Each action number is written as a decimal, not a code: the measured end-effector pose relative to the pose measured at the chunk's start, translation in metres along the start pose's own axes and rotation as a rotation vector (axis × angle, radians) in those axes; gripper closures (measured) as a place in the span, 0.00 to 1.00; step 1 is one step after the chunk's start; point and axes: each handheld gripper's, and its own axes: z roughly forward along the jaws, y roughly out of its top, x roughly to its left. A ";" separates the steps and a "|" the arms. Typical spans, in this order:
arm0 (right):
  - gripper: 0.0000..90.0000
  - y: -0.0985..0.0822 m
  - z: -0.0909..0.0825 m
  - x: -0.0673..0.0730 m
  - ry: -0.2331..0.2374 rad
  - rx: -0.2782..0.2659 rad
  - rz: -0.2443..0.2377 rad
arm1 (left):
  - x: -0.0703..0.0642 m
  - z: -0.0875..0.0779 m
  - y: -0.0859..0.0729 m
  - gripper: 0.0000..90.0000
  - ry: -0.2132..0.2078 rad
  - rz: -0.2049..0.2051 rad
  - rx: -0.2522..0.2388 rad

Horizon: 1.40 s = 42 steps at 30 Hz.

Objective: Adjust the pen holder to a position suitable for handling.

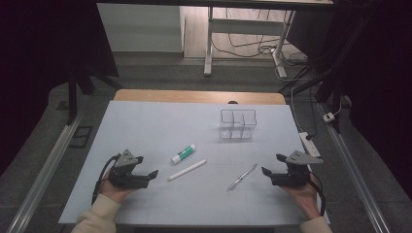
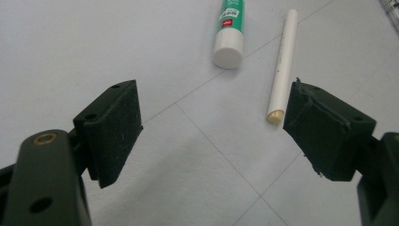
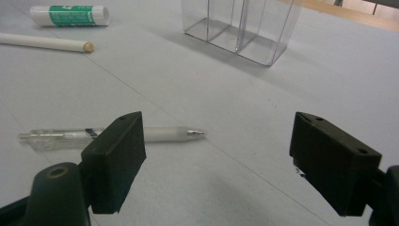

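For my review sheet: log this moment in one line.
left gripper: open, empty | right gripper: open, empty | glue stick, white stick, pen: on table | organizer: empty

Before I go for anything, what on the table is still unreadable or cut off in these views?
- Glue stick: left gripper view, its far end is cut off by the top edge; its label is too blurred to read.
- Pen: right gripper view, its middle is hidden behind the right gripper's left finger.
- Clear organizer: right gripper view, its top is cut off by the upper edge; high view too small to show any contents.
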 end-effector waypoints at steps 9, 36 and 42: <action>0.22 0.001 0.002 0.002 0.000 0.015 -0.004 | 0.001 -0.002 0.000 0.22 -0.001 -0.001 -0.004; 0.29 0.024 0.006 -0.005 -0.028 0.025 0.027 | 0.003 0.003 0.002 0.22 -0.009 -0.009 0.007; 0.31 0.029 0.013 -0.012 -0.046 0.029 0.048 | 0.004 0.004 0.002 0.23 -0.010 -0.012 0.008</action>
